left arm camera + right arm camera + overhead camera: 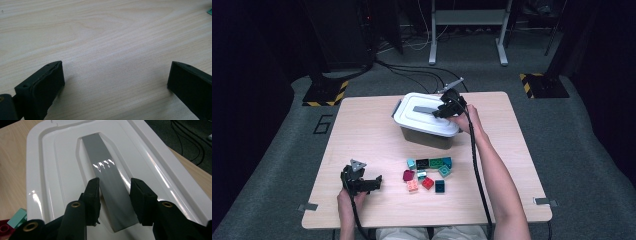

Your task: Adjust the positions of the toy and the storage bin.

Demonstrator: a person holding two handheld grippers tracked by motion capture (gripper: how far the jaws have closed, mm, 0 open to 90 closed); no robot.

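The right gripper (pixel 113 185) has its two black jaws a little way apart, one on each side of the grey handle (pixel 107 167). The handle sits between them. I cannot tell if the jaws squeeze it or just stand beside it. The right gripper view shows this up close: the handle is a flat, shiny grey strip that lies in a dip in the middle of the white lid (pixel 62 160). The lid is smooth and shiny, with a raised edge all round.

The high view shows what the close view does not. The lid sits on a dark box (pixel 427 136), and the box stands at the far middle of the wooden table (pixel 362 135). The right gripper (pixel 439 113) comes at the lid from the box's right side.

The left gripper (pixel 115 75) has its jaws wide open with nothing between them, just bare wood. In the high view it (pixel 373 182) is low by the near left edge of the table, well apart from the box.

A small heap of toy blocks (pixel 428 173) in red, pink, green and blue lies on the table between the box and the person.
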